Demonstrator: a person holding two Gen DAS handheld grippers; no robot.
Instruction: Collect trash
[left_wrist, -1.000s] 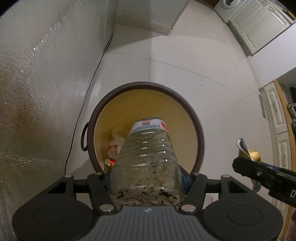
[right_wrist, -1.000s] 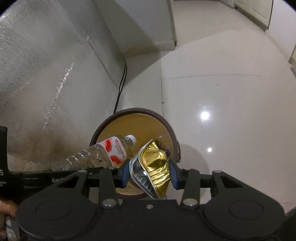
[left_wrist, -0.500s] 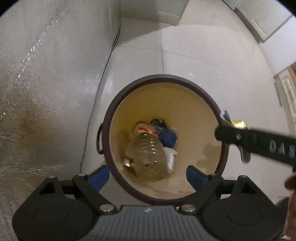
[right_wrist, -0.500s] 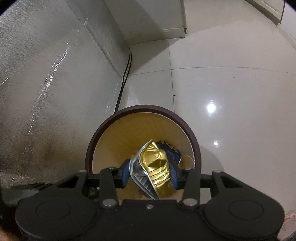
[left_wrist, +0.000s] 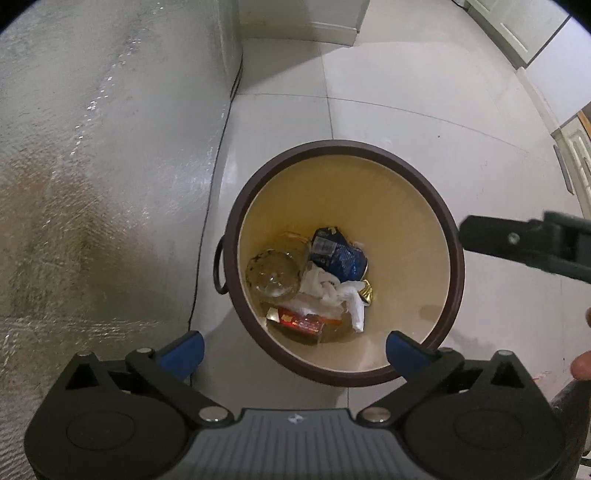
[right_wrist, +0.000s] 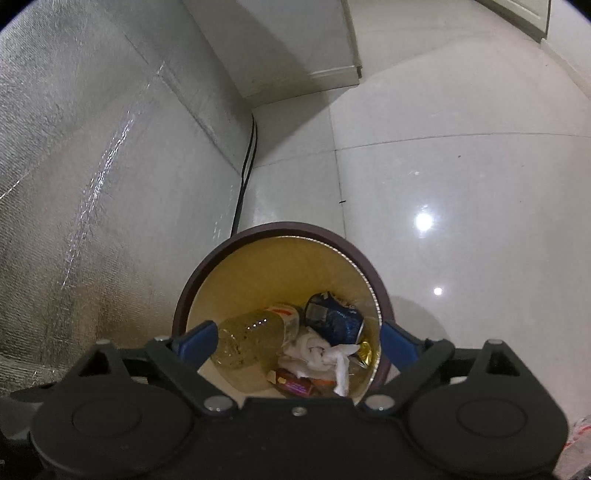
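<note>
A round bin with a brown rim (left_wrist: 458, 266) (right_wrist: 258, 236) and yellow inside stands on the floor below both grippers. In it lie a clear plastic bottle (left_wrist: 273, 273) (right_wrist: 255, 339), a crushed blue can (left_wrist: 338, 253) (right_wrist: 334, 317), white tissue (left_wrist: 328, 291) (right_wrist: 325, 354), a red wrapper (left_wrist: 303, 323) (right_wrist: 295, 386) and a gold wrapper (left_wrist: 367, 291) (right_wrist: 365, 352). My left gripper (left_wrist: 293, 349) is open and empty above the bin's near rim. My right gripper (right_wrist: 295, 339) is open and empty above the bin; its body shows at the right of the left wrist view (left_wrist: 524, 247).
A silver foil-covered wall (left_wrist: 92, 184) (right_wrist: 92, 184) stands left of the bin, with a black cable (left_wrist: 210, 206) (right_wrist: 245, 173) running along its base. Glossy white floor tiles (right_wrist: 461, 203) spread to the right. White cabinets (left_wrist: 569, 162) line the far right.
My left gripper opened and dropped the bottle into the bin. My right gripper then opened and the gold wrapper fell in. Both grippers now hover higher over the bin.
</note>
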